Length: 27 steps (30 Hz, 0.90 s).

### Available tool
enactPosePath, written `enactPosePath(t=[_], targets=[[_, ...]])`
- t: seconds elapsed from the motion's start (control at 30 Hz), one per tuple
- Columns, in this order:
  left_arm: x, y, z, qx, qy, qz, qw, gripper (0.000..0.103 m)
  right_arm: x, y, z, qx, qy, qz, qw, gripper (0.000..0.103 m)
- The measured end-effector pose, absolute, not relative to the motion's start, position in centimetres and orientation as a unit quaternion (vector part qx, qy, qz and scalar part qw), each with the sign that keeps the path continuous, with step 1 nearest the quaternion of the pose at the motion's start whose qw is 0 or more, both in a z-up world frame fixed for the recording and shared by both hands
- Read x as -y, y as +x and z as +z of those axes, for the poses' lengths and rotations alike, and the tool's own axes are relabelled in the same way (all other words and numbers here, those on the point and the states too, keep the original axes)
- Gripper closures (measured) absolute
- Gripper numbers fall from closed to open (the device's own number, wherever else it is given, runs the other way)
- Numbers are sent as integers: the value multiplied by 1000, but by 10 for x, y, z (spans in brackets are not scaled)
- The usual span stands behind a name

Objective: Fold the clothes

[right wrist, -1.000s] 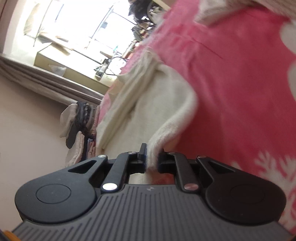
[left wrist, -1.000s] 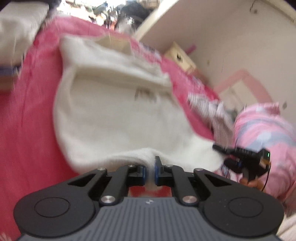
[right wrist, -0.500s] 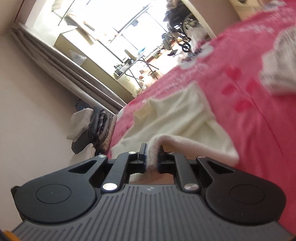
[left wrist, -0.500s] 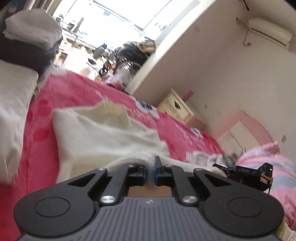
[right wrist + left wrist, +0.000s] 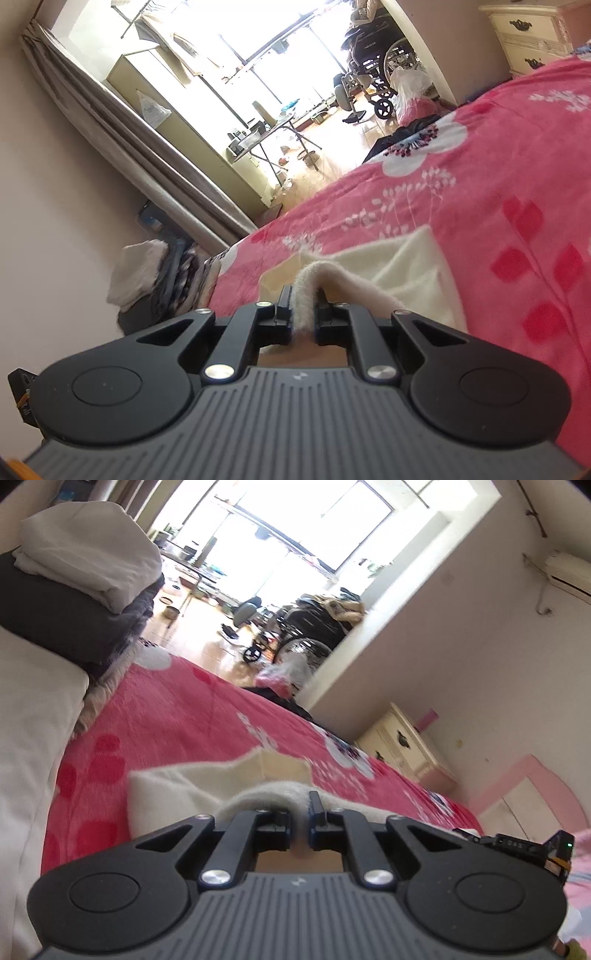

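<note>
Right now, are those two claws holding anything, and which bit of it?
Both grip the same cream garment. The left gripper and the right gripper each pinch a fold of its near edge; the rest lies on the pink blanket.

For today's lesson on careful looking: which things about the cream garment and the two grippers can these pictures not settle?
- Left wrist view: the cream garment has its near part hidden behind the left gripper.
- Right wrist view: the right gripper covers the garment's lower edge.
- Both views: what kind of garment it is; too little shows.
- Left wrist view: the label on the other gripper at the right edge, too small to read.
</note>
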State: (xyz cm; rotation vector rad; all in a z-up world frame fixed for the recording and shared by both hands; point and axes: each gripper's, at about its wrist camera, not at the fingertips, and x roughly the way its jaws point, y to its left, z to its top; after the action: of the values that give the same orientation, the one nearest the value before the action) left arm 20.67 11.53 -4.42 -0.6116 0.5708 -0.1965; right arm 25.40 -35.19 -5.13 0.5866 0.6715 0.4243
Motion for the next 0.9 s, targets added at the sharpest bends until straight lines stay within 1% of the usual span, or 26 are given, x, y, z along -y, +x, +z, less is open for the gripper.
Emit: enactPosePath(t=[0.23,0.53,0.6,0.63,0.67,0.7,0.73,0.77,0.8,0.83,0.87,0.9], targets=[[-131,270,-69,-279,-313,-54,906,94,325,327,-68,-326,270,196,884,95],[-150,321,-117,-312,-320,-7,895,94,298,397,-118,-354,273,179,877,95],[-157,334,-133,-330,-339,-7,881,93,296,408,-132,-357,289,175,871,95],[-161,340,-142,-340,-356,-4,870,92,300,412,-141,-361,317,175,859,94],[-168,345,-151,-349,-378,1,858,86,304,416,-150,-364,346,175,847,93],[-174,348,-157,-350,-397,7,849,84,308,420,-159,-367,374,175,834,92],[-179,349,-162,-346,-415,16,842,78,312,424,-169,-370,402,175,819,88],[-183,347,-165,-338,-432,22,836,70,316,429,-178,-372,429,174,804,86],[-187,345,-166,-330,-445,23,832,66,320,433,-187,-375,456,173,789,85],[-189,344,-167,-324,-452,22,831,62,324,437,-196,-376,482,173,772,81],[-192,343,-167,-319,-458,22,830,60,328,441,-205,-378,508,172,755,72],[-194,342,-166,-314,-463,23,829,59,331,443,-212,-373,533,174,739,68]])
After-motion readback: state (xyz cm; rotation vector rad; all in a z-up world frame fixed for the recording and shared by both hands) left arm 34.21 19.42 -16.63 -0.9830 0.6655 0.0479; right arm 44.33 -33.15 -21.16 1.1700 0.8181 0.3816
